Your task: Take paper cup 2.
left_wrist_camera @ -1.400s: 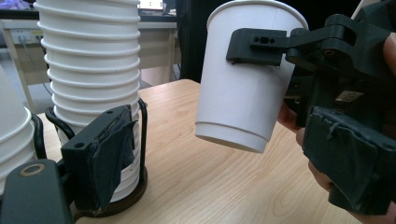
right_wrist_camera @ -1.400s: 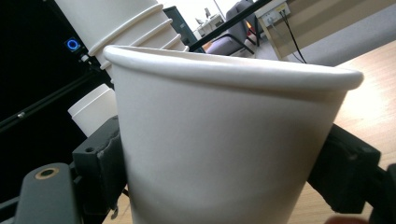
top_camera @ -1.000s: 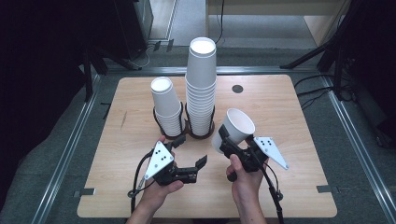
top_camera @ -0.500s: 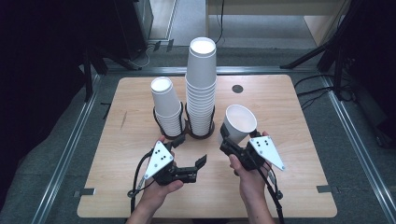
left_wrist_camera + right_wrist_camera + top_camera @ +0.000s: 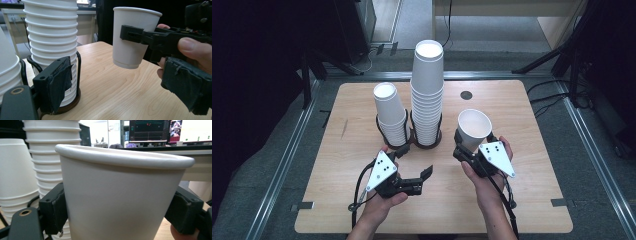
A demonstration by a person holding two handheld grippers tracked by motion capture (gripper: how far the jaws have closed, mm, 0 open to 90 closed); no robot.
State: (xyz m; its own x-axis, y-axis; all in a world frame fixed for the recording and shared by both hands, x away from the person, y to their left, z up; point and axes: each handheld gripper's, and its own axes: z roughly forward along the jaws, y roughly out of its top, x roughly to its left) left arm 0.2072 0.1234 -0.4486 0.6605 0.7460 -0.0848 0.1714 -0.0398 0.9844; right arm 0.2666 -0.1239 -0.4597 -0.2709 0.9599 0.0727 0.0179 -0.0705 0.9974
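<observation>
The right gripper (image 5: 465,146) has a single white paper cup (image 5: 474,128) clamped between its jaws, one black pad on each side of the cup wall, mouth up. From the left gripper view the cup (image 5: 132,37) hangs clear of the wooden table (image 5: 522,200), its base off the surface, and it looks close to upright. In the right gripper view the cup (image 5: 120,200) sits squarely between the two pads, rim just above them.

Over on the other side, the left gripper (image 5: 424,176) rests low near the front of the table, jaws apart with nothing between them, pointing toward the middle. The person's left hand (image 5: 382,202) wraps its body; the right hand (image 5: 484,180) grips the other tool.

Behind both, the tall stack of paper cups (image 5: 428,90) stands in a black wire holder (image 5: 427,142), and just to its left the shorter stack (image 5: 389,112) sits in a holder of its own. The held cup is to the right of the tall stack and near it, not touching. How many cups are in the short stack is hard to tell from here. A small dark round disc (image 5: 466,95) marks the tabletop farther back.
</observation>
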